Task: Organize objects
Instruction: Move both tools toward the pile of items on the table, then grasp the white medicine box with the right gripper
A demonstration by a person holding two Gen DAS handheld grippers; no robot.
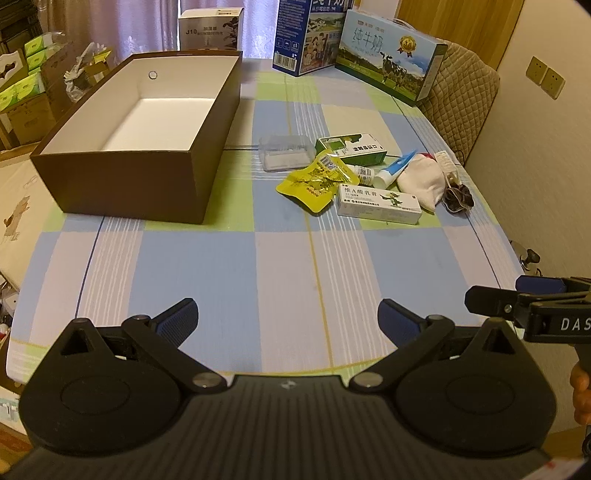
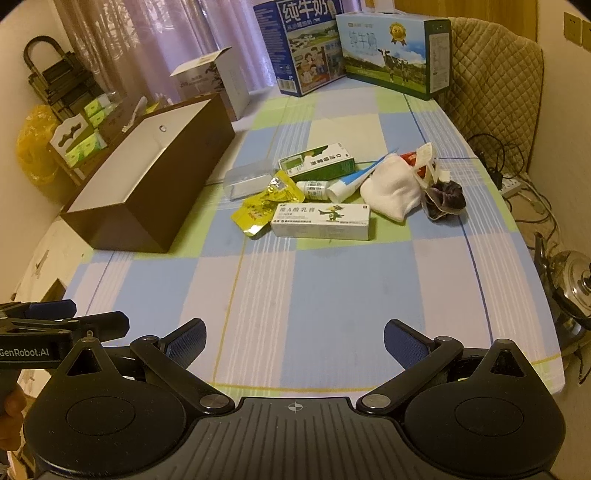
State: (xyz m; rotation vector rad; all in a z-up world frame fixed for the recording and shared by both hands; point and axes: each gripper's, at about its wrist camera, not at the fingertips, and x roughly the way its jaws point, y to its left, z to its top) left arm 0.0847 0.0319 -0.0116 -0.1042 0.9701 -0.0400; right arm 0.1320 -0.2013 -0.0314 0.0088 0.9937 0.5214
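Note:
An empty brown box (image 1: pixel 122 184) with a white inside stands on the left of the checked tablecloth; it also shows in the right wrist view (image 2: pixel 147 192). To its right lies a pile: a clear plastic case (image 1: pixel 284 153), a green carton (image 1: pixel 351 147), a yellow pouch (image 1: pixel 314 182), a small white bottle (image 1: pixel 364 173), a white tube (image 1: pixel 393 170), a white medicine box (image 1: pixel 378 205), a white cloth pouch (image 1: pixel 421 182) and a dark scrunchie (image 1: pixel 460 195). My left gripper (image 1: pixel 288 321) and right gripper (image 2: pixel 295 339) are open and empty, above the near table edge, well short of the pile.
Two milk cartons (image 1: pixel 388 55) and a white carton (image 1: pixel 210 29) stand at the far edge. A quilted chair back (image 2: pixel 495 81) is at far right. A metal kettle (image 2: pixel 572 288) and cables sit beyond the right table edge. Shelves with green packs are at left.

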